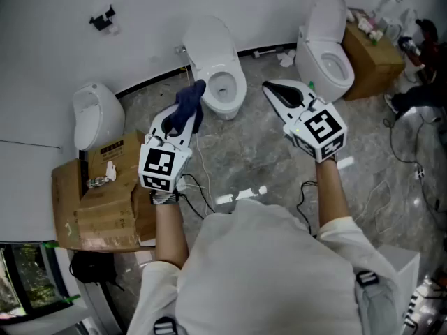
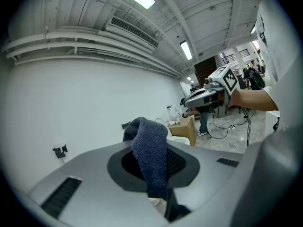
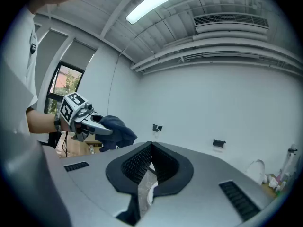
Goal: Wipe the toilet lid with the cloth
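The cloth (image 1: 190, 107) is a dark blue, coarse-knit rag, pinched in the jaws of the left gripper (image 1: 180, 121). It is held in the air just left of the middle toilet (image 1: 225, 84), near its bowl and apart from it. In the left gripper view it bunches above the pads and a tail hangs down between them. It looks light, limp and a little grippy, so it should fold to whatever it is pressed against and is unlikely to slip out. The hold sits on a gathered fold, which seems right. The loose bunch beyond the jaws is probably the part to lay flat as a wiping pad.

The toilet lid (image 1: 208, 37) stands raised at the back of the middle toilet, against the wall (image 1: 140, 26). It looks hard, glossy and hinged. My guess is that it will take pressure toward the wall but may swing if dragged forward.

The right gripper (image 1: 274, 89) is right of the middle toilet, between it and a second toilet (image 1: 327, 51). Its jaws are clenched with nothing in them.

The cloth covers the left jaws' tips, so how deep the bite goes cannot be seen. Both gripper views look mostly at wall and ceiling and show almost none of the lid. A white sliver in the gap low between the right jaws is too small to name. Which toilet is meant is not certain; the middle one is nearest the cloth.
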`<state>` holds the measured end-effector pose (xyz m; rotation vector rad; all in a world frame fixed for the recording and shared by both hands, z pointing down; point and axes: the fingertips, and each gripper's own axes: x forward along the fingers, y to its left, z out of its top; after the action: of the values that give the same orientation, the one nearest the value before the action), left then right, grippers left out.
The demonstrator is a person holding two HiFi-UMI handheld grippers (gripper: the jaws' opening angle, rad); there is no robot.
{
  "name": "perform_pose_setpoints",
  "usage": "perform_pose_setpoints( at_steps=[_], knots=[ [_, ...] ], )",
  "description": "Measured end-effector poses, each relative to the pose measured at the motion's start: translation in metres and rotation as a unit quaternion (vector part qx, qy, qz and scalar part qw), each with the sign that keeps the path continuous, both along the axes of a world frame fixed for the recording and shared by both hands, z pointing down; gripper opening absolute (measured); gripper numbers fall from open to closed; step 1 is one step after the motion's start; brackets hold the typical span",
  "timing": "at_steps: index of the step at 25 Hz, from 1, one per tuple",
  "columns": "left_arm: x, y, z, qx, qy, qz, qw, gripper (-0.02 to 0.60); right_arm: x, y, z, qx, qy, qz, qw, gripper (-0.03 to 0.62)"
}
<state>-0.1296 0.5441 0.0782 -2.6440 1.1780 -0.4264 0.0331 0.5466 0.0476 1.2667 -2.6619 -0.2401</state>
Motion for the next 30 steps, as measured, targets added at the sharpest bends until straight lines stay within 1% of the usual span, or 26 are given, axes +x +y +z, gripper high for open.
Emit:
perform_pose_setpoints(
  at_steps=[6, 11, 14, 17, 20, 23, 26, 30],
  knots=[
    [0.012, 0.003, 0.004, -0.002, -0.003, -0.002, 1.0, 0.041, 0.013, 0.003, 0.002, -0.009, -0.026, -0.012, 1.0, 0.029],
    [0.023, 0.006, 0.009, -0.006, -0.002, -0.016, 0.9998, 0.041, 0.029, 0.004, 0.001, -0.001, -0.023, -0.018, 1.0, 0.029],
    [0.03, 0.007, 0.012, -0.008, -0.006, -0.025, 0.9996, 0.041, 0.04, 0.005, 0.004, -0.004, -0.026, -0.025, 0.999, 0.029],
    [0.029, 0.003, 0.008, -0.005, -0.009, -0.039, 0.9992, 0.041, 0.046, -0.004, 0.007, -0.014, -0.035, -0.025, 0.999, 0.029],
    [0.025, -0.002, 0.002, 0.001, -0.008, -0.047, 0.9989, 0.041, 0.043, -0.008, 0.008, -0.015, -0.04, -0.036, 0.998, 0.029],
    [0.022, -0.011, 0.007, -0.002, -0.007, -0.05, 0.9987, 0.041, 0.043, -0.019, 0.013, -0.016, -0.04, -0.032, 0.999, 0.029],
    [0.017, -0.028, 0.021, -0.012, -0.005, -0.048, 0.9988, 0.041, 0.042, -0.038, 0.022, -0.03, -0.058, -0.025, 0.998, 0.029],
    [0.009, -0.076, 0.026, -0.011, 0.003, -0.044, 0.999, 0.041, 0.037, -0.078, 0.035, -0.037, -0.043, -0.016, 0.998, 0.029]
  ],
)
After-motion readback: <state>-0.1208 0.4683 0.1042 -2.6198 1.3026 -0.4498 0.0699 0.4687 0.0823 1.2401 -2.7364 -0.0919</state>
